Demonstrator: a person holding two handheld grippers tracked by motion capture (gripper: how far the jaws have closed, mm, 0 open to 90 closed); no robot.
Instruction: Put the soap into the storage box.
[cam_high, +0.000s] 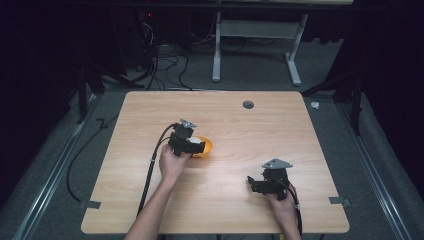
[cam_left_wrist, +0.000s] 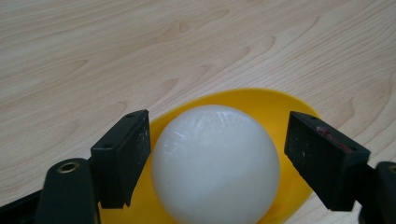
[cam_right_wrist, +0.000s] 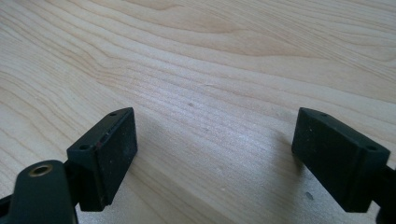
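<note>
Left gripper (cam_left_wrist: 217, 154): we see jaws spread around white ball (cam_left_wrist: 215, 163), not touching.
Ball: in yellow bowl (cam_left_wrist: 275, 105).
Right gripper (cam_right_wrist: 215, 158): wide open, holding nothing.

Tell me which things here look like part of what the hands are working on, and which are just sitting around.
Likely in play:
- white ball, between the open left gripper jaws, not gripped
- yellow bowl holding the ball
- right gripper, open over bare table

Lying about:
- grey disc near the table's far edge
- cables and a grey frame on the floor behind
</note>
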